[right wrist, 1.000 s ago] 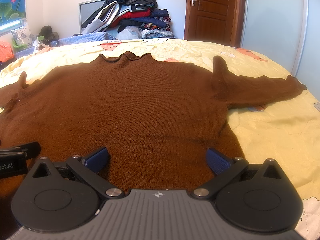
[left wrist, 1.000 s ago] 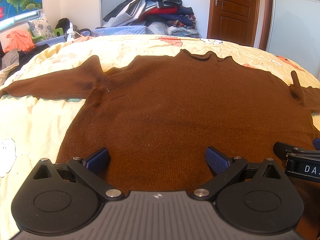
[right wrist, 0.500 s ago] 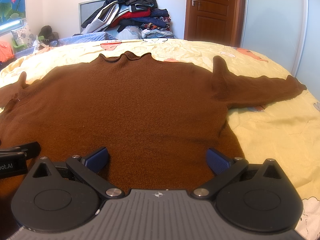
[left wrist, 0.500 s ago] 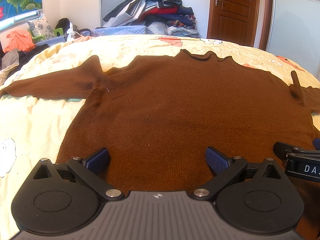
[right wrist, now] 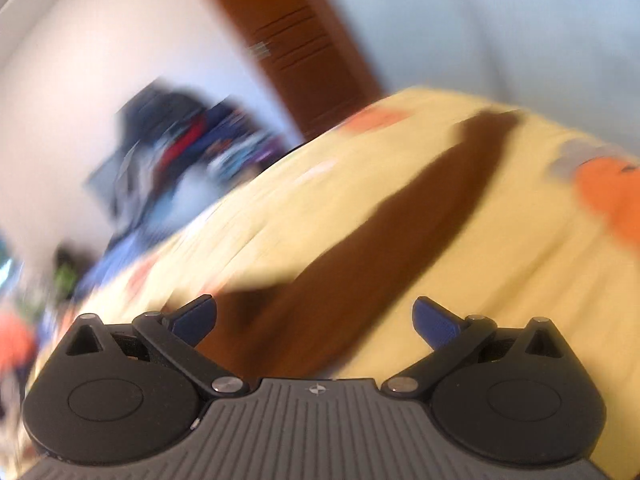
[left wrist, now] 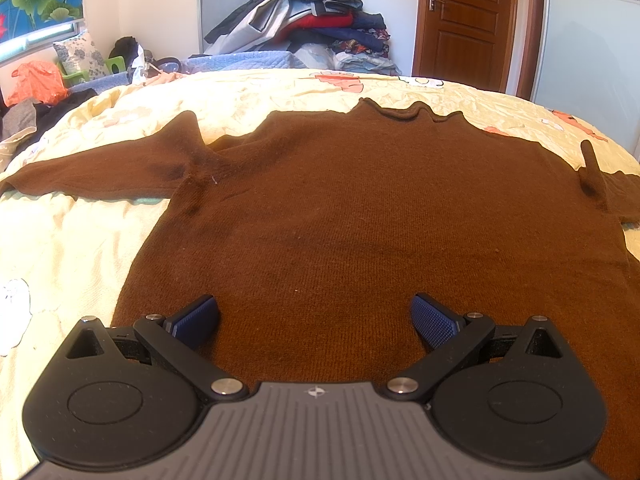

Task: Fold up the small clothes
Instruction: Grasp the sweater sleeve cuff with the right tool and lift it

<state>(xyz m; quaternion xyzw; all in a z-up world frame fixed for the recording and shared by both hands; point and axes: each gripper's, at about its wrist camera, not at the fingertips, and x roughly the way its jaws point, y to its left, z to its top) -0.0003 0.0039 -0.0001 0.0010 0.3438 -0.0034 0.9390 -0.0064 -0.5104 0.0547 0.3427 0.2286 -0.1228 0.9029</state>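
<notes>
A brown knit sweater (left wrist: 360, 220) lies flat on the bed, collar at the far end, sleeves spread left and right. My left gripper (left wrist: 314, 316) is open and empty, low over the sweater's near hem. My right gripper (right wrist: 314, 316) is open and empty. Its view is tilted and blurred; it shows the sweater's right sleeve (right wrist: 400, 232) running diagonally away on the bedspread, with the near end of the sleeve between its fingers.
A yellow patterned bedspread (left wrist: 60, 248) covers the bed. A pile of clothes (left wrist: 304, 28) is stacked by the far wall. A brown door (left wrist: 464, 20) stands at the back right. Pillows and bags (left wrist: 40, 84) lie at the far left.
My right gripper has swung fast to the right and tilted, now over the right sleeve; it has left the left wrist view. The left gripper and the sweater have not moved.
</notes>
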